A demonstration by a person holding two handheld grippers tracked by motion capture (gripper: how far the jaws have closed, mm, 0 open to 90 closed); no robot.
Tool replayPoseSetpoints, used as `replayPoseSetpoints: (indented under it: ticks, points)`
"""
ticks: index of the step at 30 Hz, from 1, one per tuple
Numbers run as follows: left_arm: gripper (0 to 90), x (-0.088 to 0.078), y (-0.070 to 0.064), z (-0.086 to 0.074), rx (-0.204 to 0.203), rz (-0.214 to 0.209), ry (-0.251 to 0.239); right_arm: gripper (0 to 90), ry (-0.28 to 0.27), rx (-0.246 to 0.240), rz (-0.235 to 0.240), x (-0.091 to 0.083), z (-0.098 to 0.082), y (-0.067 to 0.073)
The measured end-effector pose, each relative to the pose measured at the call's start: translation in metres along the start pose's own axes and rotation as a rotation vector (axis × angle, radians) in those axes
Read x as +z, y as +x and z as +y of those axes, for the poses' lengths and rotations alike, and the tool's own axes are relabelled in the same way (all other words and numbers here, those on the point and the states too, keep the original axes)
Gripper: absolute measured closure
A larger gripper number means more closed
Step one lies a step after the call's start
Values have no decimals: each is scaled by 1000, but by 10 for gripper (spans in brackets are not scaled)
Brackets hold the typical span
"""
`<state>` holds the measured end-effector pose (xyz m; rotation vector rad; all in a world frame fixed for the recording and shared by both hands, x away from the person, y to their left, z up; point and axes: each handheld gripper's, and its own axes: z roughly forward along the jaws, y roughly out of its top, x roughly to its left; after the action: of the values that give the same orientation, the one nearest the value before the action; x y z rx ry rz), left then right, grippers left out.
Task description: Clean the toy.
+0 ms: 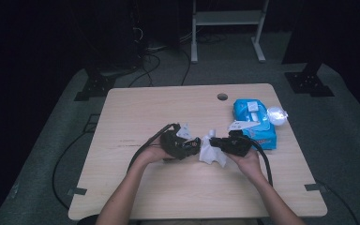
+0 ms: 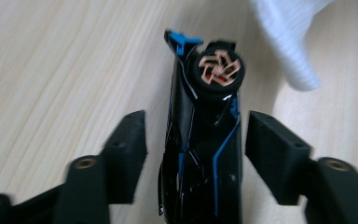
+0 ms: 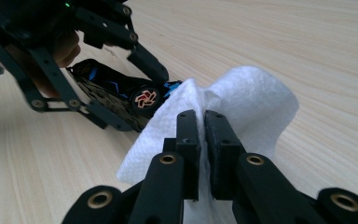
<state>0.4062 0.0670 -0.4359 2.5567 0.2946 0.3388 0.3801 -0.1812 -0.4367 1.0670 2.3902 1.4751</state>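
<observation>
Your right gripper (image 3: 202,140) pinches the white wipe (image 3: 247,98). Your left gripper (image 2: 193,144) stands part open around the black toy car (image 2: 205,140), pads apart from it; the car's near end is cut off.

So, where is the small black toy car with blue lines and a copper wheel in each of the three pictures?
High view: the black toy car with blue lines lies at the table's middle, at the left gripper.
Left gripper view: centre, between the open jaws, wheel at the top.
Right gripper view: upper left, under the other gripper.
Shared landmark: the white paper wipe beside the car.
</observation>
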Motion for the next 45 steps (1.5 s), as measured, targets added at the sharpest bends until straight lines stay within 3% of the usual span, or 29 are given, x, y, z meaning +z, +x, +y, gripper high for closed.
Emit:
replayPoseSetpoints:
  ticks: [1,2,5,8,11,13,16,18,20,24,32,37,40,45]
  points:
    - [525,2,-1,0,0,-3,12,836,-1,2,5,1,0,1]
    - [527,2,-2,0,6,3,12,836,2,-3,5,2,0,1]
    - [568,-4,-2,-3,-14,-19,-44,836,8,-1,11,2,0,1]
    - [570,-8,-8,-8,0,12,-80,835,-4,14,26,1,0,1]
    - [570,-13,-12,-15,-23,-19,-157,835,-31,24,63,-1,3,4]
    - [571,-16,-15,-14,2,-19,-171,836,-49,22,84,-3,8,8]
    - [570,-23,-18,-12,8,-26,-208,836,-90,4,119,-5,16,19]
    - [570,-29,-21,-9,6,-38,-259,836,-94,-24,124,-5,21,26]
    - [570,-33,-23,-7,8,-33,-275,837,-106,-35,128,-7,23,31]
    - [571,-41,-25,-5,17,-43,-318,836,-132,-36,115,-16,24,29]
    - [571,-49,-24,-5,4,-53,-368,836,-112,39,85,-14,9,5]
    - [571,-46,-23,-6,-3,-47,-368,836,-157,36,139,-20,17,12]
    - [571,-49,-22,-6,-18,-48,-392,836,-173,28,143,-22,20,16]
    - [571,-53,-20,-7,-34,-54,-420,836,-169,52,131,-20,14,11]
